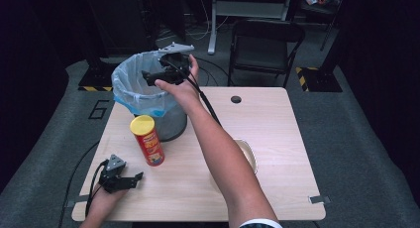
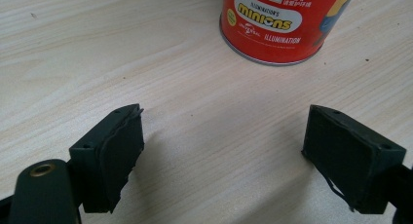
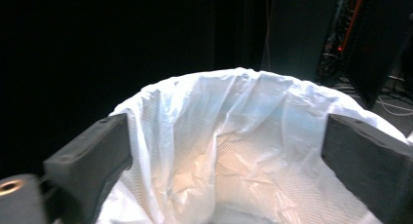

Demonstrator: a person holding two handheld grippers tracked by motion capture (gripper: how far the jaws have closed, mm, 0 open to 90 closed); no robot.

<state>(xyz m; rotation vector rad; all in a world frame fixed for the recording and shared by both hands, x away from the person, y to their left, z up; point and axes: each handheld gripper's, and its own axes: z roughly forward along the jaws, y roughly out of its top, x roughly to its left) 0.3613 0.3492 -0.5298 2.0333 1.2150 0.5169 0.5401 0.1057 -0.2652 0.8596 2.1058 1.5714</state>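
A mesh bin lined with a pale blue bag (image 1: 130,91) stands at the table's far left. My right gripper (image 1: 150,79) hovers over its rim, jaws wide apart and empty. In the right gripper view the white bag liner (image 3: 229,136) lies below the open right gripper (image 3: 226,136); I cannot see anything inside the bag. A red tube can with a yellow lid (image 1: 147,140) stands upright in front of the bin. My left gripper (image 1: 135,179) rests near the table's front left corner, open and empty, facing the can's base (image 2: 280,27) from a short way off.
A pale round bowl (image 1: 249,153) sits mid-table, partly hidden under the right forearm. The wooden table (image 1: 277,124) has a small round hole (image 1: 236,99) near its far edge. A black folding chair (image 1: 265,39) stands beyond the table.
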